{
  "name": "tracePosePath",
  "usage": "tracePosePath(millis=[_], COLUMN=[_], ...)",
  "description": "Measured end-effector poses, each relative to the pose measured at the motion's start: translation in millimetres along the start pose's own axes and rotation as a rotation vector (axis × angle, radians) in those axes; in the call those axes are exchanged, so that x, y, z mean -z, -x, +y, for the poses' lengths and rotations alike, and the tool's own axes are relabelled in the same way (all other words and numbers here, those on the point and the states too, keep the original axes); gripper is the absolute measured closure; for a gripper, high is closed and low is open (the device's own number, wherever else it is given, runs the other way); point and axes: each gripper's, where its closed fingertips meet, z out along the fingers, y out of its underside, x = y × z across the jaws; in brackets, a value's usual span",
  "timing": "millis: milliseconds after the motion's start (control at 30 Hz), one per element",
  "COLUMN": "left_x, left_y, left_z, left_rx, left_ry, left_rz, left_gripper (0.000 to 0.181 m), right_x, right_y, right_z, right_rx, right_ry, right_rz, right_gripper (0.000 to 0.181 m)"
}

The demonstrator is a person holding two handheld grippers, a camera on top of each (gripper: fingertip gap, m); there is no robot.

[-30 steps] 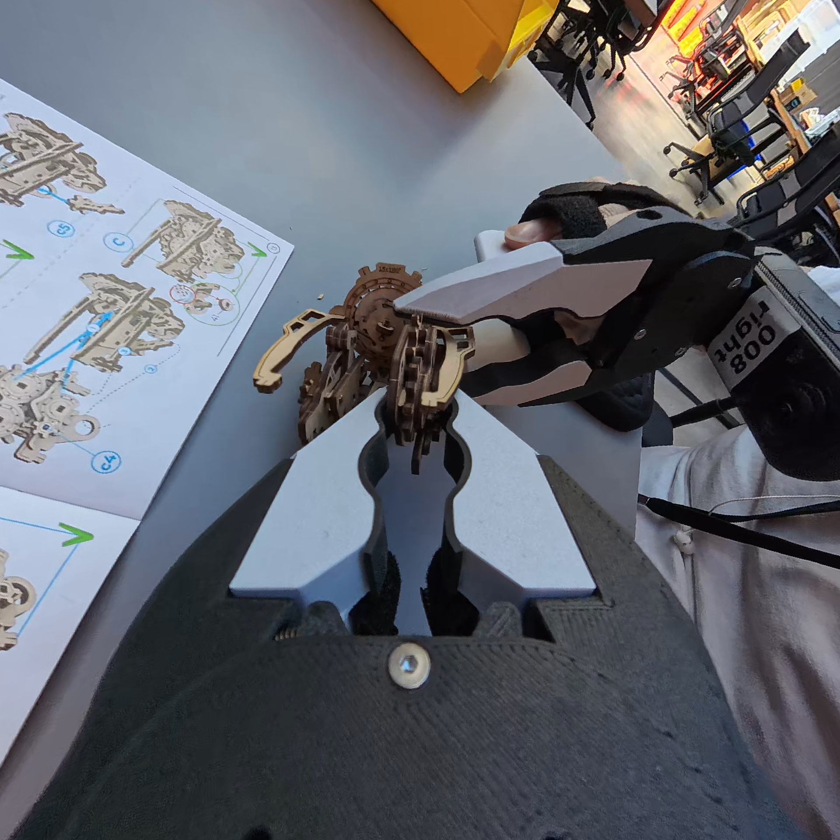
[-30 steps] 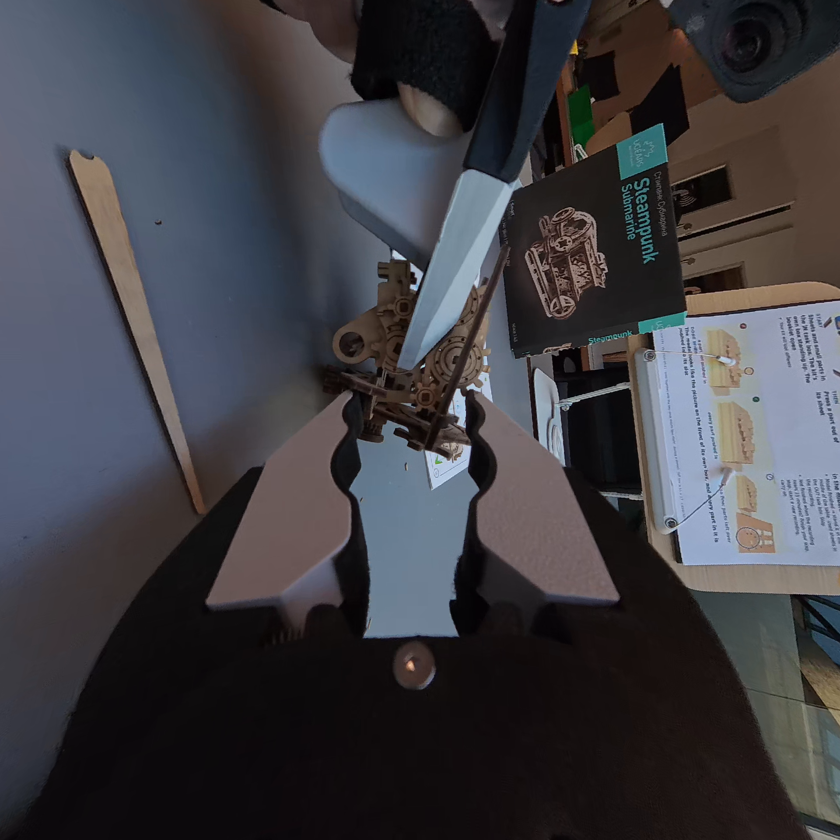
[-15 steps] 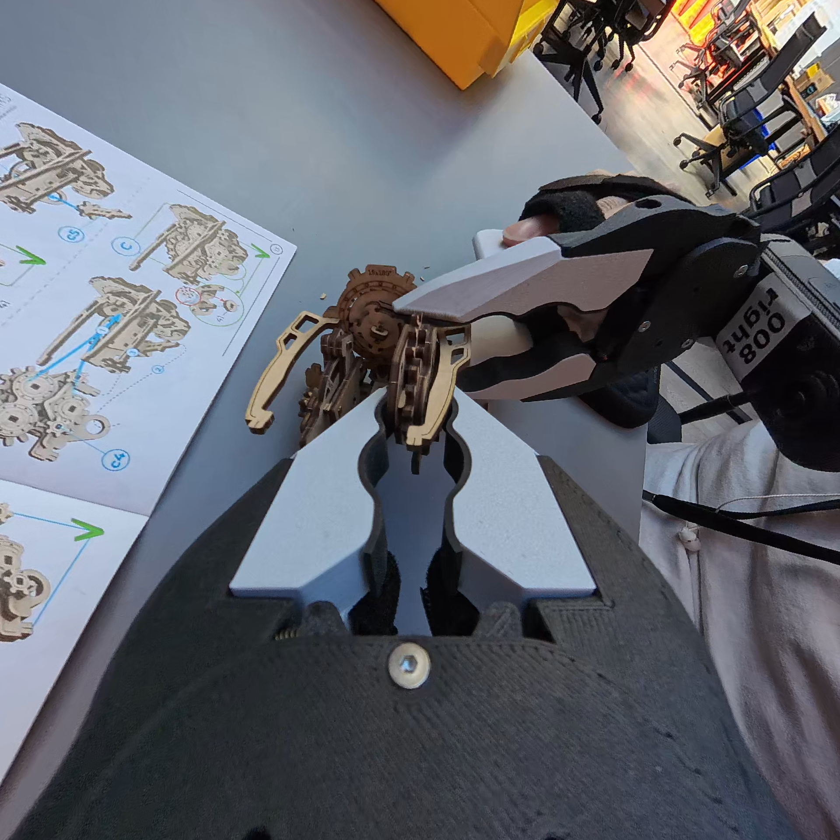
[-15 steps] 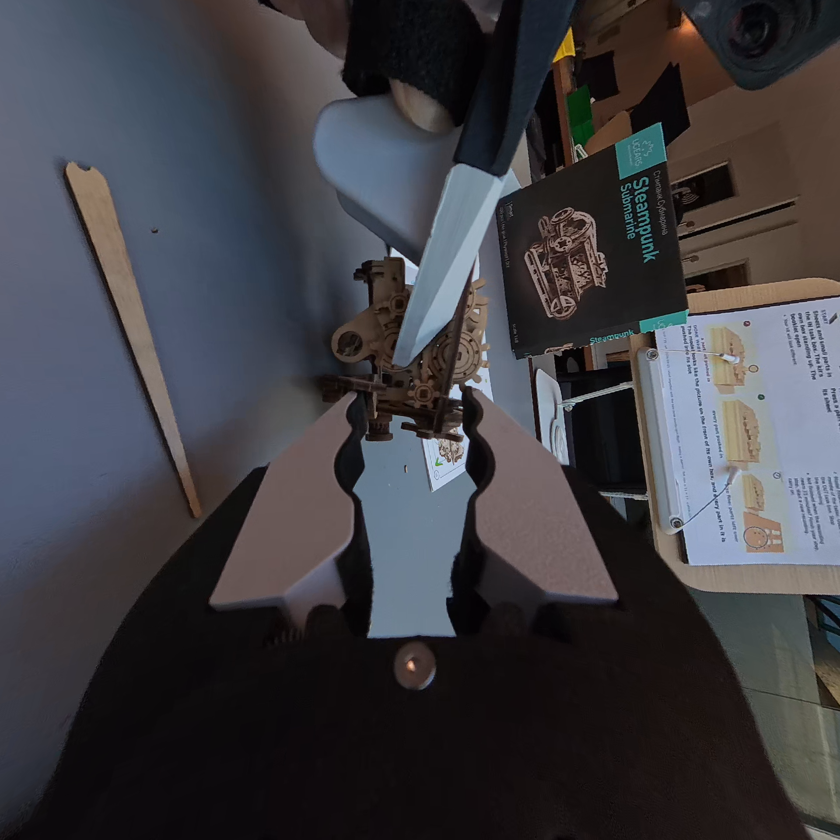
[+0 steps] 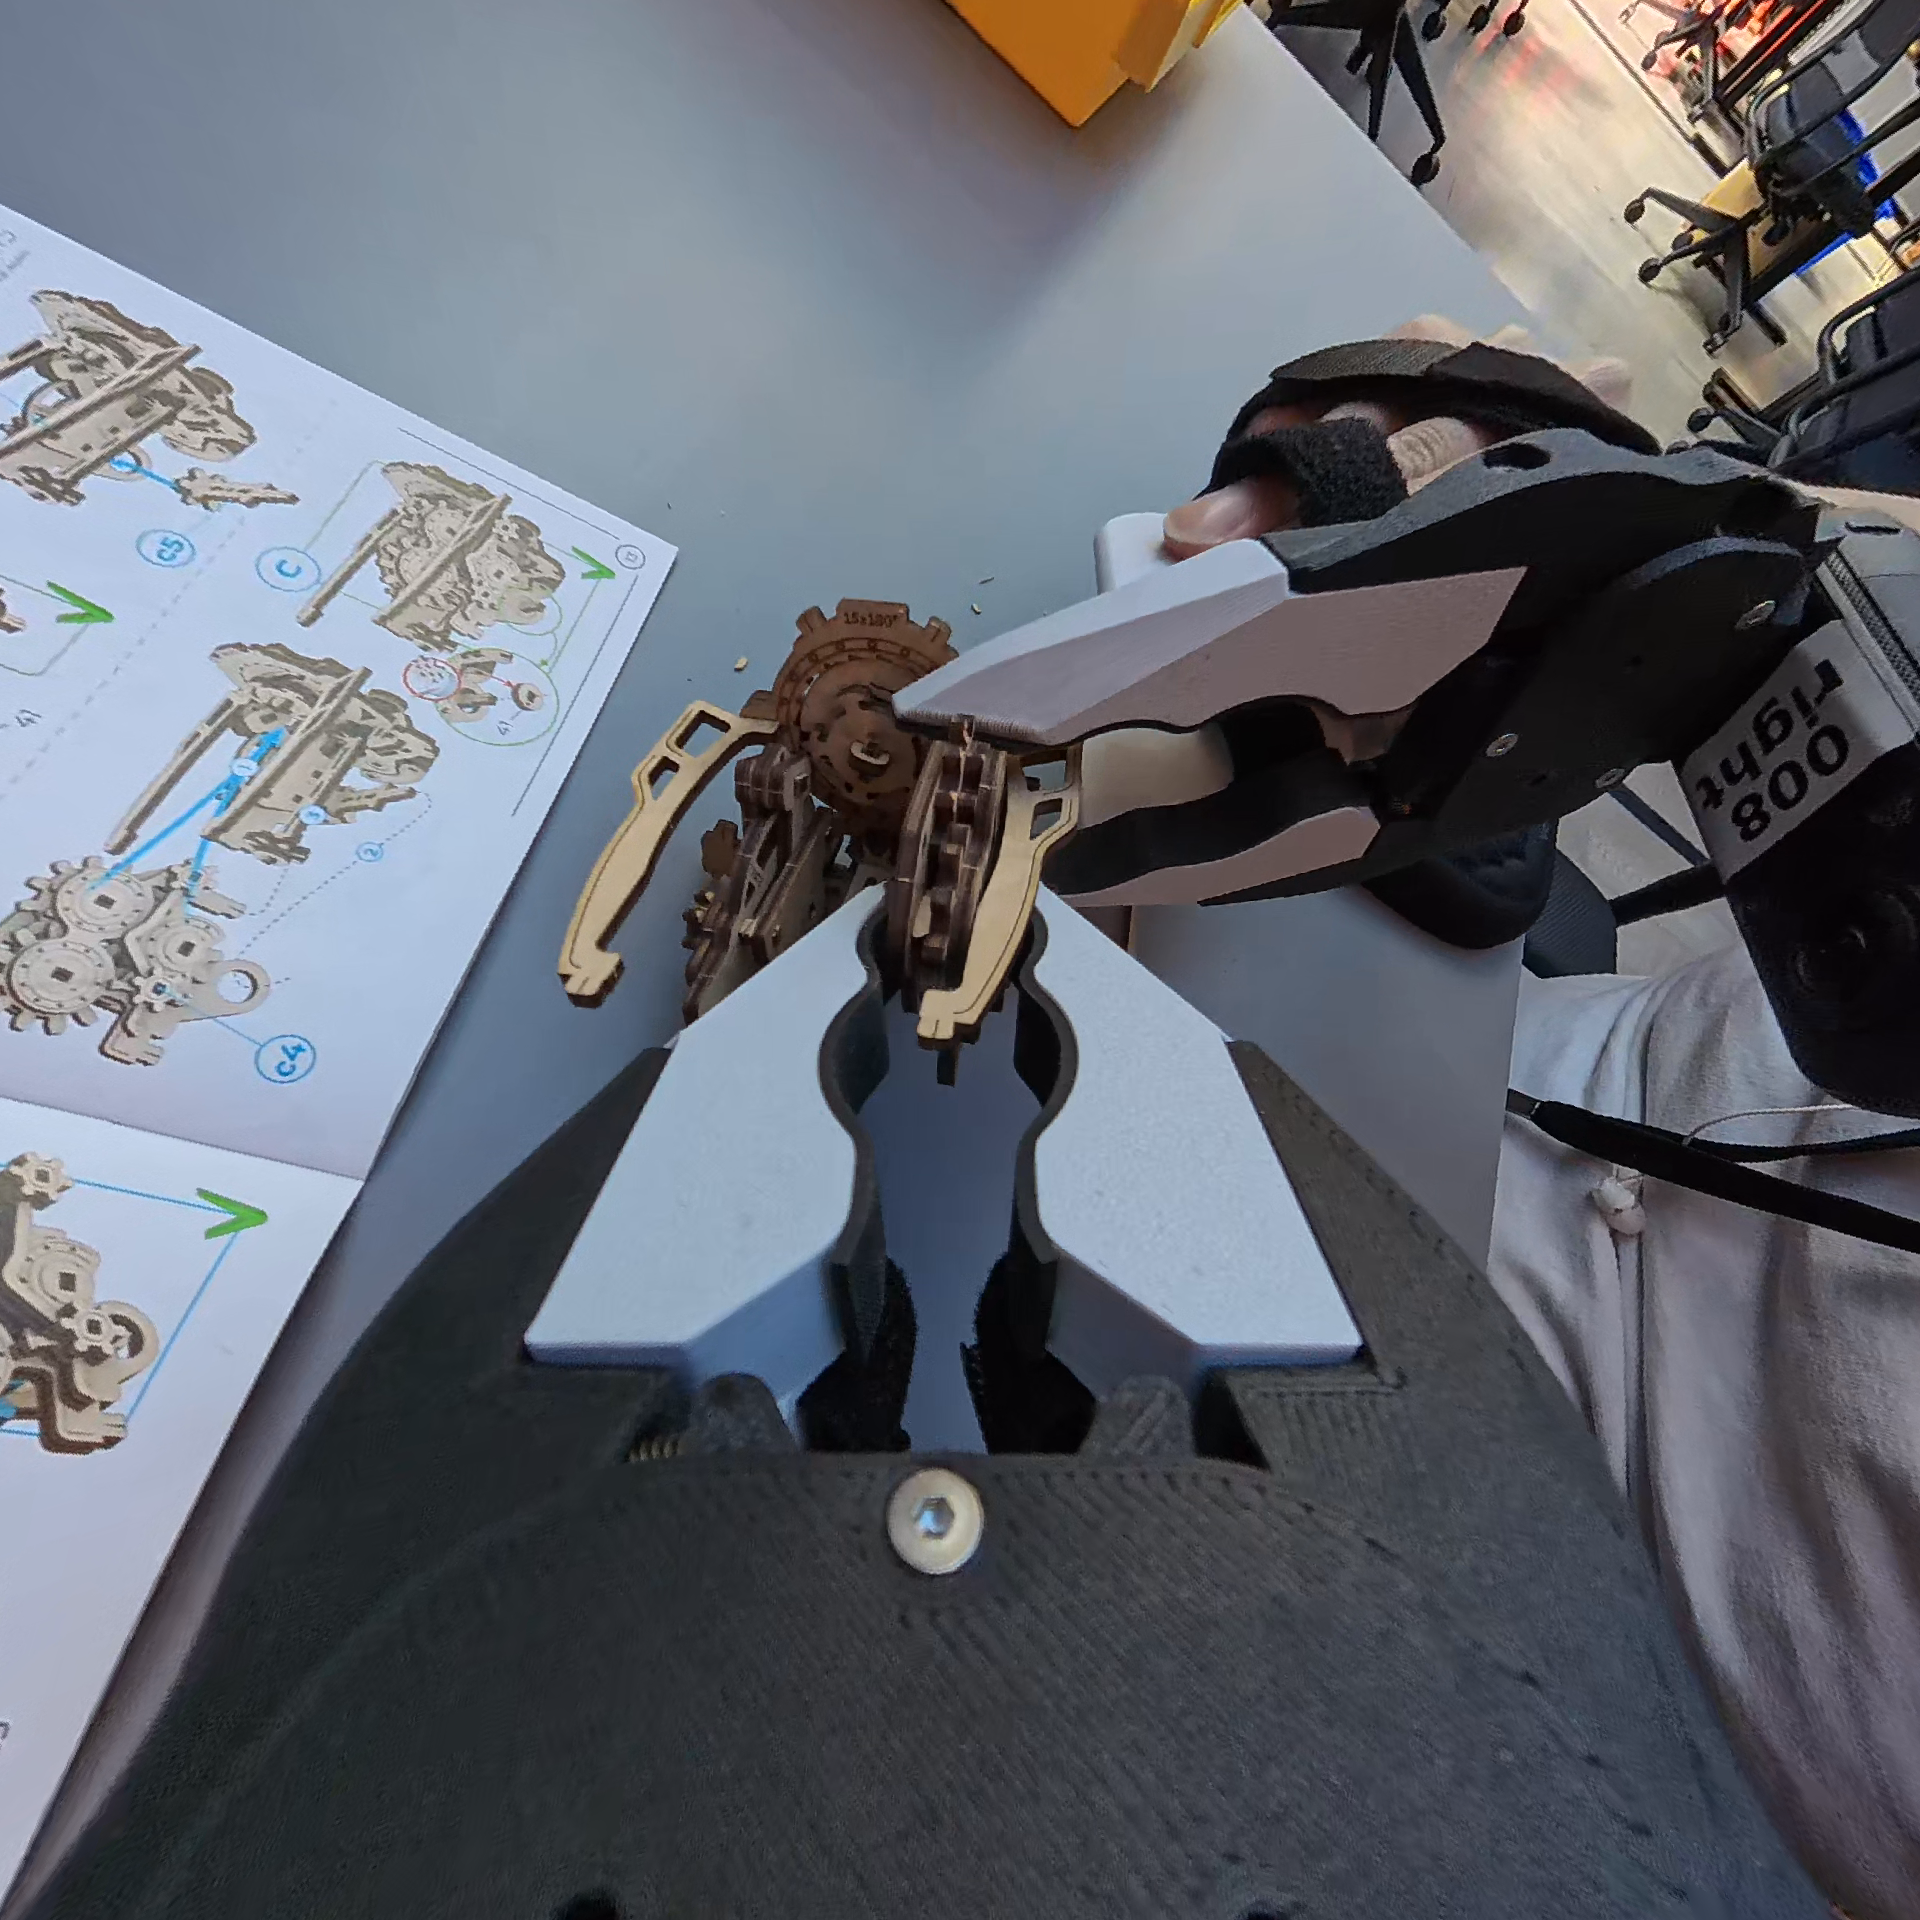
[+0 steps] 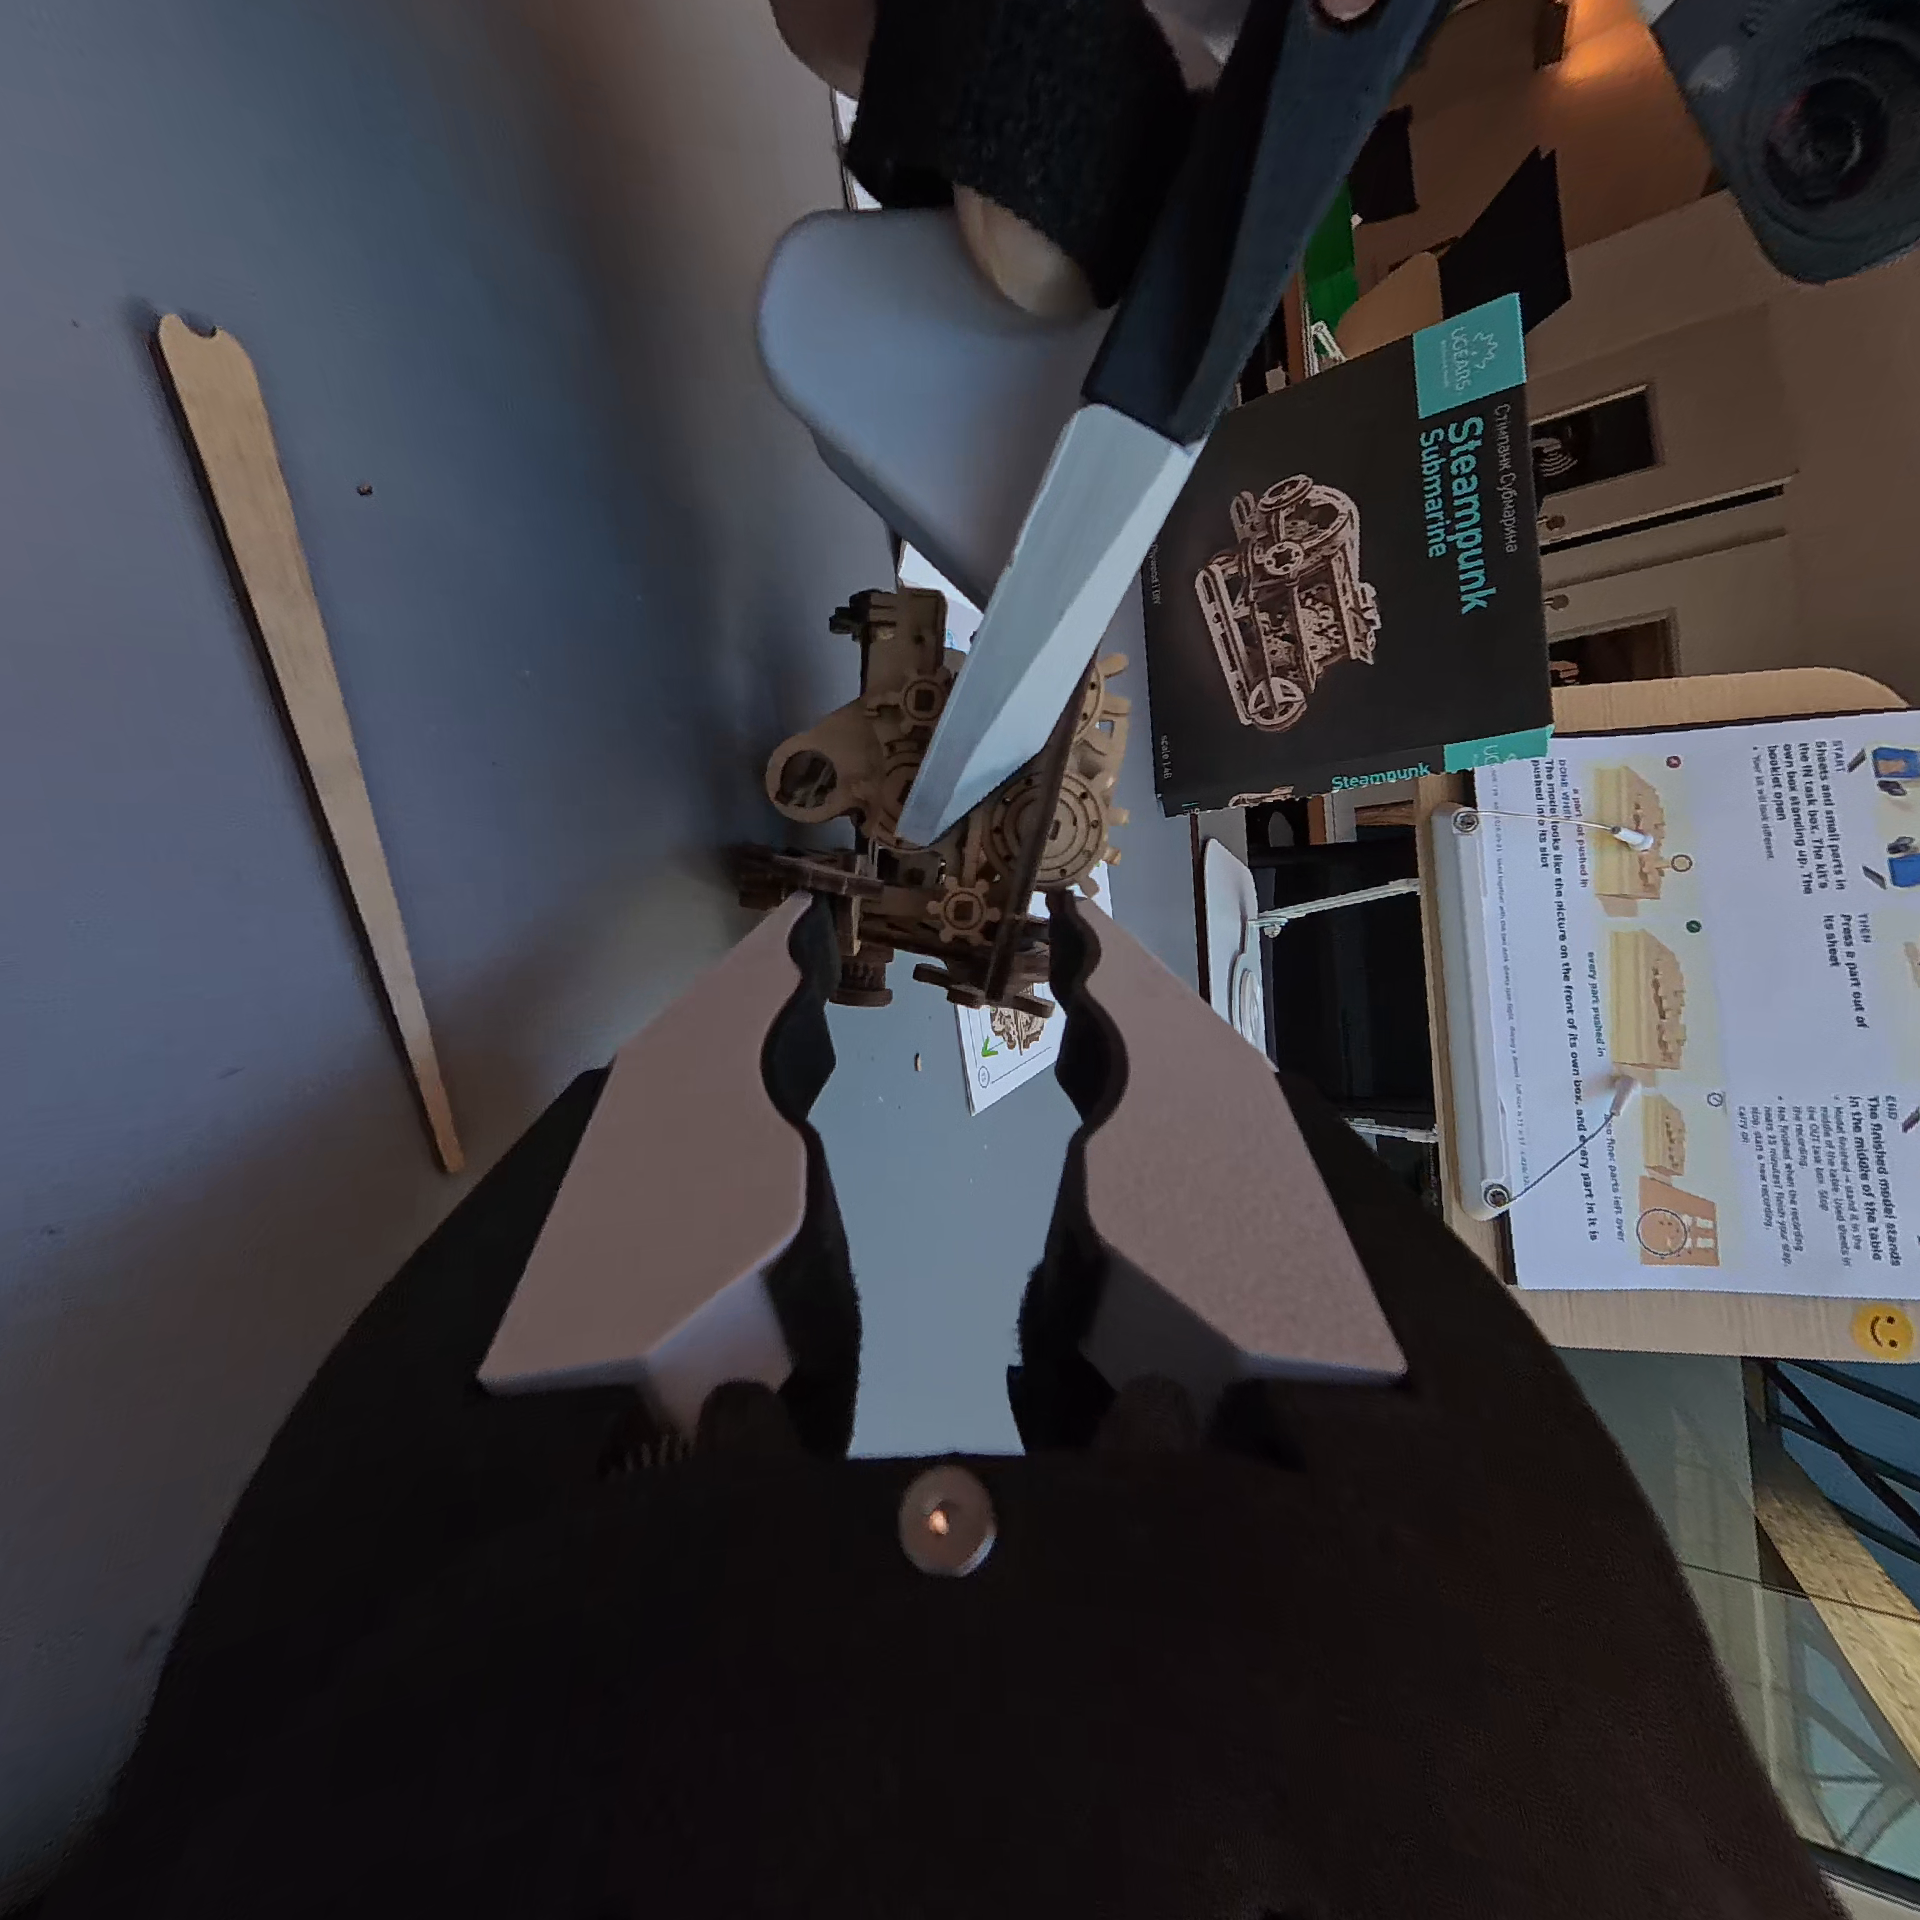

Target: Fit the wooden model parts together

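- Left wrist view: your left tool (image 5: 951, 966) pinched the wooden model (image 5: 873, 821) by its near toothed plates, fingers closed onto the stack. The model hung above the grey desk (image 5: 727, 312), beside the instruction sheet (image 5: 239, 727).
- Left wrist view: your right tool (image 5: 997, 790) came in from the right, its upper finger lying over the round gear disc, its lower finger under the curved pale arm (image 5: 644, 842). It looked clamped on the model's upper part, though the contact itself was hidden.
- Right wrist view: your right tool (image 6: 930, 935) gripped the wooden model (image 6: 935, 831) at the fingertips, jaws narrowed onto its dark lower struts. The left tool's finger (image 6: 1039, 644) crossed over the model from above.
- Right wrist view: a loose wooden strip (image 6: 301, 707) lay well apart on the desk (image 6: 520, 416); the kit box (image 6: 1340, 561) stood behind.
- Step in hand, as judged: you were pressing a part home while both tools braced the assembly.
- Next move, as judged: you needed a steady squeeze along the joint, without twisting the thin plates.
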Motion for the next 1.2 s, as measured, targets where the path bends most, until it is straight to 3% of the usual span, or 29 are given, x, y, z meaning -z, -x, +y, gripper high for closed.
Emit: tracePosePath(millis=[733, 933, 1133, 1200], left_x=[0.3, 0.8, -0.4, -0.5], left_y=[1.0, 0.2, -2.1, -3.6], left_z=[1.7, -2.7, -14.8, -19.8], left_rx=[0.014, 0.073, 0.132, 0.142], left_ry=[0.01, 0.011, 0.023, 0.019], left_rz=[0.018, 0.036, 0.063, 0.076], left_gripper=[0.164, 0.164, 0.163, 0.15], right_x=[0.1, -0.2, 2.7, 3.6], right_y=[1.0, -1.0, -5.9, -7.5], right_z=[-1.7, -0.6, 3.5, 5.3], right_rx=[-0.015, -0.071, -0.252, -0.33], right_ry=[-0.015, -0.037, -0.08, -0.098], right_rz=[0.006, -0.025, -0.118, -0.152], right_gripper=[0.144, 0.14, 0.14, 0.141])
